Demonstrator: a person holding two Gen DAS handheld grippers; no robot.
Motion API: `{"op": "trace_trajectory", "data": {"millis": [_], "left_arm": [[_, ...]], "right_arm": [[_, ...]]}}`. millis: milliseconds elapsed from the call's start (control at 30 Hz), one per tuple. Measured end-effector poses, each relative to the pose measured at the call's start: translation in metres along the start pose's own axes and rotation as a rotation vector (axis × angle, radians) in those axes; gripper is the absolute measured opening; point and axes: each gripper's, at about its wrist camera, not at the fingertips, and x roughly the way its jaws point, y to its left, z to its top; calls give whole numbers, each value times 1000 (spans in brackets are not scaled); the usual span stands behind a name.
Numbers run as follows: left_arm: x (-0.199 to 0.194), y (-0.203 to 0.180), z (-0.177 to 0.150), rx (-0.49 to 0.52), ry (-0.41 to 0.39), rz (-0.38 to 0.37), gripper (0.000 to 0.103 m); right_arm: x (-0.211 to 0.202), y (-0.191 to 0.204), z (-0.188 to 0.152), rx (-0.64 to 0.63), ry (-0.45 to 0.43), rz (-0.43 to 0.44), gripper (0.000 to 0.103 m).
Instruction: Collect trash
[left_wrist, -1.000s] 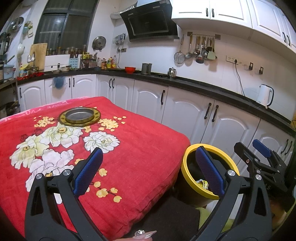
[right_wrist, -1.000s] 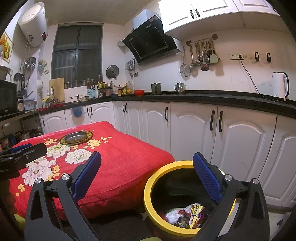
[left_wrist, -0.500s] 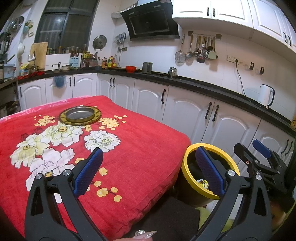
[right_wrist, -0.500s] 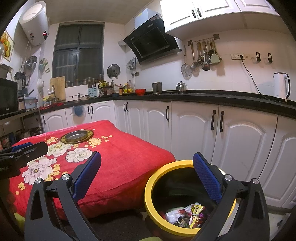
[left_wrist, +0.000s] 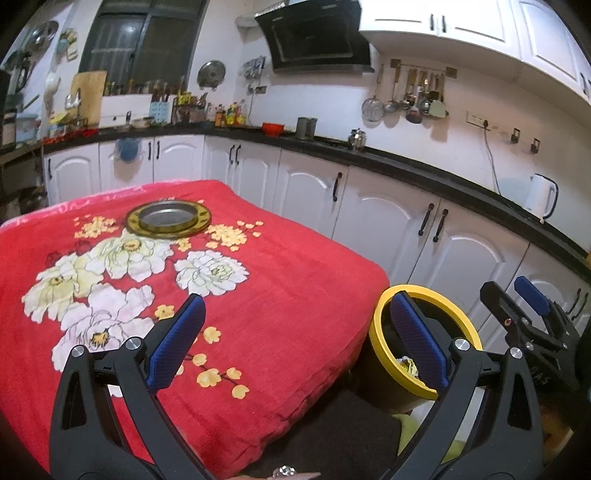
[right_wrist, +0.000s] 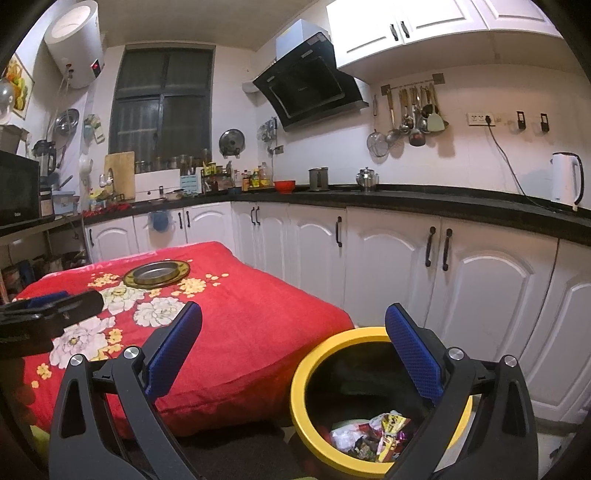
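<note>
Beside bin (right_wrist: 301, 402) (wrappers inside), red-blanketed table (right_wrist: 258, 317).

1. The left gripper (left_wrist: 295, 314) is spread wide, holding nothing.
2. The red flowered tabletop (left_wrist: 303, 295) lies beneath it.
3. The yellow bin (left_wrist: 380, 325) sits just right.
4. The right gripper (left_wrist: 513, 295) is farther right.

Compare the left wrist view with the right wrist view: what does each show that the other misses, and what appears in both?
Only the left wrist view shows the right gripper, open beyond the bin. Only the right wrist view shows the wrappers heaped at the bin's bottom, the water heater and the microwave. Both show the yellow-rimmed bin, the red floral cloth, the metal dish and the white kettle.
</note>
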Motion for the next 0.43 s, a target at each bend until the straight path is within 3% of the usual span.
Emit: {"op": "trace_trajectory", "data": {"millis": [133, 167, 333, 433], "left_arm": [[0, 36, 19, -104, 40, 42, 92], [-3, 56, 27, -140, 39, 81, 92], [-29, 182, 49, -296, -15, 399, 92], [-40, 276, 37, -379, 42, 665, 92]], "right_arm": [[21, 26, 19, -24, 65, 133, 97], [29, 39, 25, -37, 88, 184, 97], [73, 158, 42, -201, 213, 469, 97], [100, 257, 31, -259, 345, 642, 97]]}}
